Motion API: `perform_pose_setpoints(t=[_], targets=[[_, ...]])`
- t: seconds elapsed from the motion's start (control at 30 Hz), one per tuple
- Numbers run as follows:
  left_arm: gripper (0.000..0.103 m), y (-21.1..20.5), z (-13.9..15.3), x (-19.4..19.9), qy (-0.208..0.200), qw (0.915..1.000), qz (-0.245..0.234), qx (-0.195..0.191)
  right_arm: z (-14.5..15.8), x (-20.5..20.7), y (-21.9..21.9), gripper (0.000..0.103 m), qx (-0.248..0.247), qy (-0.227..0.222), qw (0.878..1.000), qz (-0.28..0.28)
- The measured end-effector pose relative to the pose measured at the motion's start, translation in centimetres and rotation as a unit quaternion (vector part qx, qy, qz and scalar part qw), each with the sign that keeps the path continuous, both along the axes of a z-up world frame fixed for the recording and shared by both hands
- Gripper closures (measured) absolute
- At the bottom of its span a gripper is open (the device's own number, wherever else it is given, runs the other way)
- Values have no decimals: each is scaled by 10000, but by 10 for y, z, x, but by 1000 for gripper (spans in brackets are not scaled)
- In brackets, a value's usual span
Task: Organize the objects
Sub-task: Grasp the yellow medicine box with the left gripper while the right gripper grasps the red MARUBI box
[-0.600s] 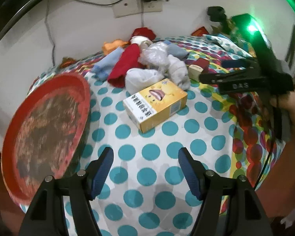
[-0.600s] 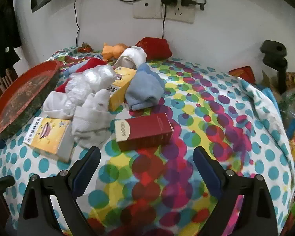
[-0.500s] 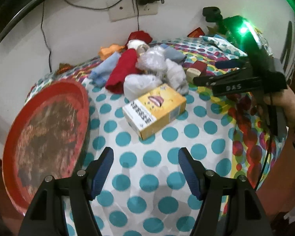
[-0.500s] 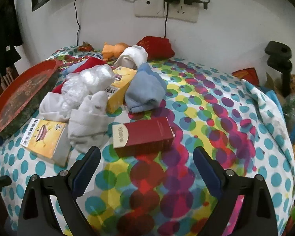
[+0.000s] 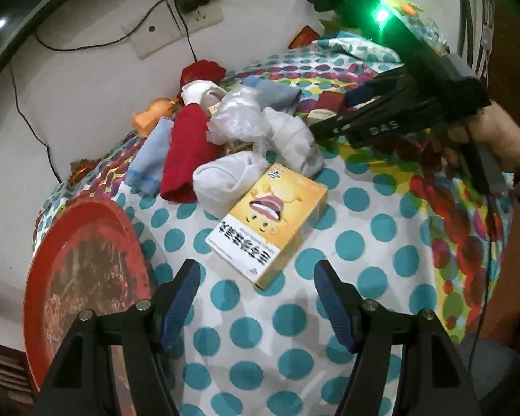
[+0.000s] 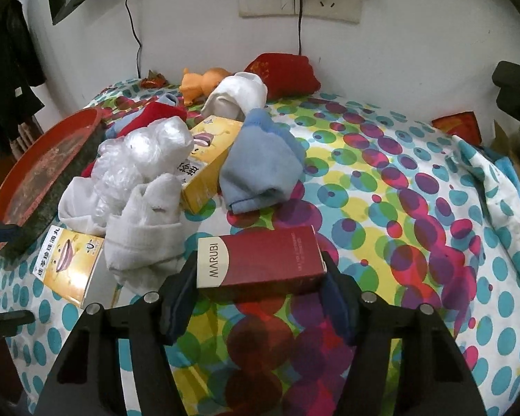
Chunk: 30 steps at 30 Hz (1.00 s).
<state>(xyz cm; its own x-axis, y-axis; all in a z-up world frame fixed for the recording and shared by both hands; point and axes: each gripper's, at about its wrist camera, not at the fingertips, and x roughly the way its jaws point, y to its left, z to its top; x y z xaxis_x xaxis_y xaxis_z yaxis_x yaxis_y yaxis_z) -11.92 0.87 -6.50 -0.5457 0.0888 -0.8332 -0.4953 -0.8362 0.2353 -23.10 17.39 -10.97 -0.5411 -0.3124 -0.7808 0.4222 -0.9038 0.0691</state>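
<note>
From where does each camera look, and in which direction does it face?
Left wrist: sits on the left hand-held gripper, looks down at the yellow box; the right hand shows.
Right wrist: sits on the right hand-held gripper, looks down at the red box between its jaws.
Both show the yellow box and red tray.

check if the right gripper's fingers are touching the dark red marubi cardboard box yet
Touching. In the right wrist view the right gripper has both fingers flush against the short ends of the dark red cardboard box, no gap visible on either side.
</note>
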Motion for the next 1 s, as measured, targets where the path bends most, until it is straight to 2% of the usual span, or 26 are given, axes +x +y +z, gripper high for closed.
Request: perform_pose_setpoints(t=[0.13, 0.4, 0.6, 0.8, 1.0], targets=[[33, 3, -2, -10, 36, 9998, -177, -105, 0, 1, 1, 41, -21, -15, 10000, -23], [33, 8, -5, -27, -278, 9948, -929, -325, -1, 2, -4, 40, 143, 19, 9999, -20], [33, 6, -8, -50, -812, 9909, -1072, -66, -1, 2, -4, 40, 150, 24, 9999, -17], [33, 14, -22, -56, -1055, 9874, -1172, -156, -3, 3, -5, 40, 156, 30, 9999, -19], [33, 20, -27, -46, -832, 9914, -1011, -58, -5, 3, -6, 40, 231, 49, 9997, -17]])
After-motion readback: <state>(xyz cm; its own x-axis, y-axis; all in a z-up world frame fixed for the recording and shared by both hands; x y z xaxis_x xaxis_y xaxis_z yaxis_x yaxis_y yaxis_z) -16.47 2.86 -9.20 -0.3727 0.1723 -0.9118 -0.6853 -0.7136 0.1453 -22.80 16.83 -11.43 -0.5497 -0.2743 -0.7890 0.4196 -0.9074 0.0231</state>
